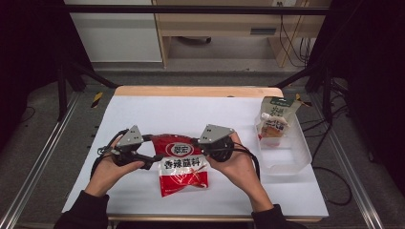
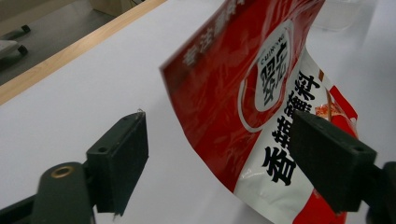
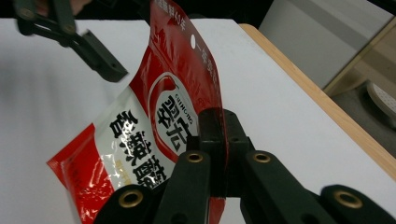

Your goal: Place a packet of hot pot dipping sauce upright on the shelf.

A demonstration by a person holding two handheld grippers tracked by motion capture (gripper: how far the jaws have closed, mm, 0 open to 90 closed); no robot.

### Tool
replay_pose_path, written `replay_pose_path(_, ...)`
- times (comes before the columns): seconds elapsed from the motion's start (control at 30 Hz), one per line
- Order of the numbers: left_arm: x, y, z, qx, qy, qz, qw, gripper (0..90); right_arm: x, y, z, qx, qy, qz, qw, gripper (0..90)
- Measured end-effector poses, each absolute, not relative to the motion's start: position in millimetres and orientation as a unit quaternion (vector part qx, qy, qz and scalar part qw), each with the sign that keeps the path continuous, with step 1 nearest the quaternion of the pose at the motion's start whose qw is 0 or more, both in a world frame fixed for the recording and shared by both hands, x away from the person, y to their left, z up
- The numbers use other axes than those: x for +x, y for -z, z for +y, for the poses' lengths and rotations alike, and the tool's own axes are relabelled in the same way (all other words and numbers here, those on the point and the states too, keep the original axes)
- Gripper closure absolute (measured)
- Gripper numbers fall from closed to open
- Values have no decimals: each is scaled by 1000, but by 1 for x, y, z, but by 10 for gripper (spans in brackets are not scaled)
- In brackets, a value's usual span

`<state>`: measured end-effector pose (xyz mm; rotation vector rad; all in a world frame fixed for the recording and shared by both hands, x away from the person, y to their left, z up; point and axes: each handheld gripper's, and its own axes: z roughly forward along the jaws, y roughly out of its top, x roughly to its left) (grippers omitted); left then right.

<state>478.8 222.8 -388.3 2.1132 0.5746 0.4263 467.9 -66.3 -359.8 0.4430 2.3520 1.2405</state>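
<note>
A red and white seasoning packet [image 1: 182, 165] with Chinese lettering lies mid-table, its upper part lifted off the white surface. My right gripper [image 1: 204, 147] is shut on the packet's right edge; in the right gripper view the jaws [image 3: 223, 140] pinch the red film [image 3: 175, 88], which stands up on edge. My left gripper [image 1: 151, 159] is at the packet's left edge and open. In the left gripper view its two fingers [image 2: 120, 158] stand wide apart, with the packet's [image 2: 261, 93] lower corner reaching into the gap between them and touching neither.
A clear plastic bin [image 1: 292, 153] stands at the table's right side, with a green and white pouch [image 1: 274, 120] leaning at its far end. The white table top [image 1: 191, 109] ends in a wooden far edge [image 1: 198, 91]. Metal frame rails run along both sides.
</note>
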Motion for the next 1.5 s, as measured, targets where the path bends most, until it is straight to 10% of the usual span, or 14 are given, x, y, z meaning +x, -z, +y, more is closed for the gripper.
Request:
replay_pose_path(0.67, 473, 376, 218, 833, -115, 202, 502, 888, 456, 344, -74, 154, -457, 849, 215, 900)
replay_pose_path(1.37, 460, 360, 205, 848, -129, 152, 491, 897, 469, 312, -63, 103, -279, 937, 185, 375)
replay_pose_path(1.5, 459, 360, 204, 849, -131, 150, 490, 897, 477, 313, -56, 97, -267, 946, 156, 383)
